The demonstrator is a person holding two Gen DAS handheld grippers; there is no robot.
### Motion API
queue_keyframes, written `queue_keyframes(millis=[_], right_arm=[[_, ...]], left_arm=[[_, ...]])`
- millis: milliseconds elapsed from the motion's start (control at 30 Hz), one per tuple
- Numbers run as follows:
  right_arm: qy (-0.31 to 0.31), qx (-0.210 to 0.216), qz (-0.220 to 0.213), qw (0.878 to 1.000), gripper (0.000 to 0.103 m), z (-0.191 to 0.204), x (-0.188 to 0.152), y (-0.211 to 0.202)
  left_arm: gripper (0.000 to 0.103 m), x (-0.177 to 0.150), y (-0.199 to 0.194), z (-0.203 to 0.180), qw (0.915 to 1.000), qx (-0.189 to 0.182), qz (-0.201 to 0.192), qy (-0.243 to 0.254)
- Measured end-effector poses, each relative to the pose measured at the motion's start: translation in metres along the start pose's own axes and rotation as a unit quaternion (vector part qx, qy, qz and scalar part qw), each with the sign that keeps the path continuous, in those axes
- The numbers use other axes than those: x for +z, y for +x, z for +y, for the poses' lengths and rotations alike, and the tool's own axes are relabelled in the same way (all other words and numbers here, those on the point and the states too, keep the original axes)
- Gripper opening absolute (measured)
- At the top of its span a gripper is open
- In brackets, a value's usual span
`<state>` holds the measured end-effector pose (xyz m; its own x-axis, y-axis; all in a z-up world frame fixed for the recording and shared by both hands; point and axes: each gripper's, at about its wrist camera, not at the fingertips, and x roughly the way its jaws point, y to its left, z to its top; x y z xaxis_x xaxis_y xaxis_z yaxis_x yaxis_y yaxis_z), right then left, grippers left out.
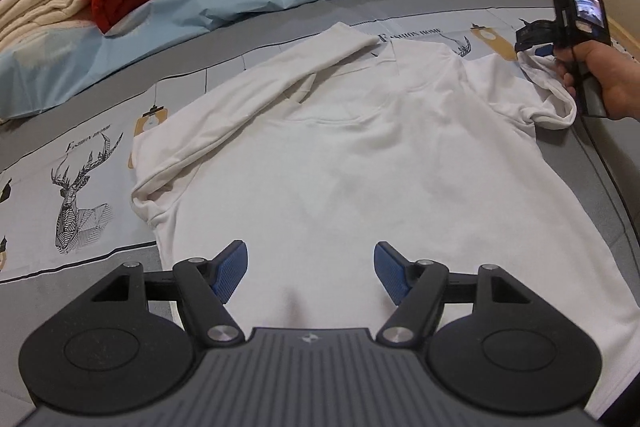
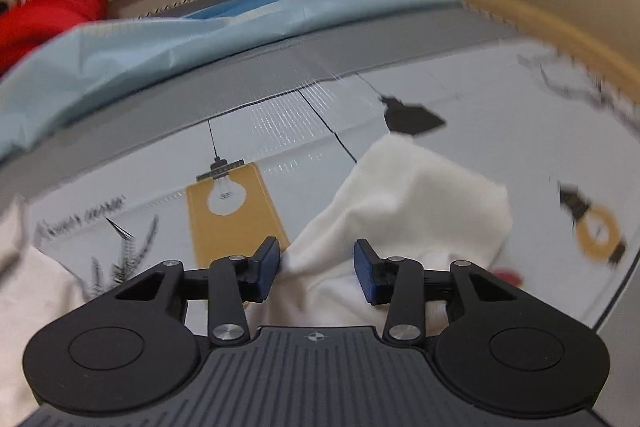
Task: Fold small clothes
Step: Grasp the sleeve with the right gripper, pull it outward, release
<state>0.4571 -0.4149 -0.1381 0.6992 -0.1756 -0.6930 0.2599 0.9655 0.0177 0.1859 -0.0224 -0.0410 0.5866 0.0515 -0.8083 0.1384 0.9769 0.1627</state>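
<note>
One sleeve [image 1: 272, 83] of the white top [image 1: 360, 167] already lies folded across the chest in the left wrist view; the rest of the garment is spread flat on the printed bed sheet [image 1: 80, 163]. The left gripper [image 1: 310, 273] hovers over the hem end with its jaws wide apart and nothing between them, the blue pads clear of the cloth. At the far right edge a hand [image 1: 600, 83] holds the right gripper [image 1: 534, 51] at the other sleeve [image 1: 548, 95], which is bunched and not yet folded in. From here I cannot tell whether its pads press the cloth. The folding looks to be at an early stage: one sleeve in, the second to come, then the body folds. The top's near right corner is cut off by the frame.

In the right wrist view, the right gripper [image 2: 316, 269] points down at the bunched sleeve [image 2: 404, 199], which rises between its jaws. The jaws stand partly apart; one pad seems to touch the fabric, the other shows a gap, so I judge no firm grip yet. The picture is blurred toward the edges, and the sheet's prints smear. Most of the top is out of sight here, hidden beneath the gripper body or beyond the lower left.
</note>
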Motion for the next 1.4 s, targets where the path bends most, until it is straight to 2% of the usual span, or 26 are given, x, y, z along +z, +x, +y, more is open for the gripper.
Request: queue_keyframes(millis=[33, 67, 133, 167, 233, 333, 400, 500, 567, 600, 633, 700, 767, 833, 900, 1000, 1067, 1100, 1133, 1233, 1300, 1333, 1367, 1400], right_arm=[[-0.009, -0.007, 0.000, 1.000, 0.025, 0.001, 0.002, 0.000], [-0.006, -0.011, 0.002, 1.000, 0.007, -0.001, 0.004, -0.001], [0.023, -0.003, -0.008, 1.000, 0.007, -0.014, 0.011, -0.011], [0.037, -0.001, -0.026, 0.999, 0.006, -0.022, 0.014, -0.020], [0.080, 0.008, -0.090, 0.993, 0.006, -0.046, 0.020, -0.049], [0.166, -0.016, -0.176, 0.970, 0.006, -0.097, 0.017, -0.096], [0.208, -0.052, -0.208, 0.954, 0.006, -0.131, 0.004, -0.123], [0.253, -0.116, -0.177, 0.944, 0.006, -0.172, -0.026, -0.140], [0.293, -0.118, -0.105, 0.943, 0.006, -0.201, -0.053, -0.134], [0.315, -0.124, -0.072, 0.938, 0.006, -0.215, -0.069, -0.131], [0.340, -0.124, -0.050, 0.931, 0.006, -0.226, -0.083, -0.130], [0.387, -0.090, -0.024, 0.917, 0.010, -0.247, -0.104, -0.128], [0.416, -0.072, -0.043, 0.905, 0.013, -0.259, -0.113, -0.133], [0.445, -0.054, -0.064, 0.892, 0.025, -0.274, -0.118, -0.136], [0.472, -0.045, -0.076, 0.877, 0.043, -0.287, -0.124, -0.134], [0.497, -0.059, -0.080, 0.862, 0.040, -0.302, -0.125, -0.121], [0.490, -0.063, -0.088, 0.865, 0.035, -0.305, -0.122, -0.114], [0.476, -0.069, -0.084, 0.873, 0.013, -0.305, -0.116, -0.109], [0.469, -0.064, -0.079, 0.877, 0.004, -0.305, -0.112, -0.107], [0.461, -0.032, -0.121, 0.878, 0.004, -0.307, -0.085, -0.111], [0.421, 0.015, -0.202, 0.884, 0.003, -0.301, -0.051, -0.132], [0.391, 0.021, -0.242, 0.888, 0.003, -0.297, -0.038, -0.145], [0.372, 0.015, -0.279, 0.885, 0.003, -0.294, -0.029, -0.157], [0.376, 0.008, -0.296, 0.878, 0.003, -0.295, -0.026, -0.162]], left_arm=[[0.075, 0.001, 0.000, -0.001, 1.0000, -0.002, -0.002, 0.001], [0.075, 0.001, 0.000, -0.002, 1.0000, -0.003, -0.003, 0.004], [0.075, 0.001, 0.000, -0.004, 0.9999, -0.002, -0.004, 0.012], [0.075, 0.001, -0.001, -0.003, 0.9999, 0.000, -0.005, 0.014], [0.075, 0.002, -0.002, -0.002, 0.9999, 0.001, -0.006, 0.014], [0.075, 0.002, -0.005, 0.002, 0.9999, 0.006, -0.011, 0.010], [0.075, 0.002, -0.007, 0.005, 0.9999, 0.010, -0.013, 0.004], [0.075, 0.002, -0.008, 0.007, 0.9998, 0.011, -0.015, 0.002], [0.075, 0.003, -0.010, 0.004, 0.9998, 0.012, -0.017, 0.006], [0.075, 0.003, -0.011, 0.003, 0.9997, 0.011, -0.019, 0.007], [0.075, 0.003, -0.012, 0.001, 0.9997, 0.010, -0.020, 0.007], [0.075, 0.003, -0.012, -0.004, 0.9997, 0.007, -0.018, 0.012], [0.075, 0.001, -0.014, -0.009, 0.9996, 0.005, -0.021, 0.020], [0.075, 0.000, -0.015, -0.014, 0.9993, 0.004, -0.023, 0.030], [0.075, -0.002, -0.013, -0.018, 0.9990, 0.006, -0.022, 0.038], [0.075, -0.004, -0.009, -0.018, 0.9988, 0.015, -0.014, 0.045], [0.075, -0.003, -0.005, -0.015, 0.9989, 0.019, -0.010, 0.043], [0.075, -0.003, -0.003, -0.013, 0.9989, 0.021, -0.007, 0.042], [0.075, -0.003, -0.001, -0.012, 0.9988, 0.023, -0.004, 0.042], [0.075, -0.002, 0.005, -0.010, 0.9987, 0.026, -0.001, 0.044], [0.075, -0.001, 0.008, -0.010, 0.9985, 0.027, 0.002, 0.047], [0.075, 0.000, 0.009, -0.010, 0.9984, 0.027, 0.003, 0.049], [0.075, 0.000, 0.009, -0.010, 0.9984, 0.025, 0.003, 0.051], [0.075, 0.000, 0.009, -0.010, 0.9984, 0.025, 0.003, 0.051]])
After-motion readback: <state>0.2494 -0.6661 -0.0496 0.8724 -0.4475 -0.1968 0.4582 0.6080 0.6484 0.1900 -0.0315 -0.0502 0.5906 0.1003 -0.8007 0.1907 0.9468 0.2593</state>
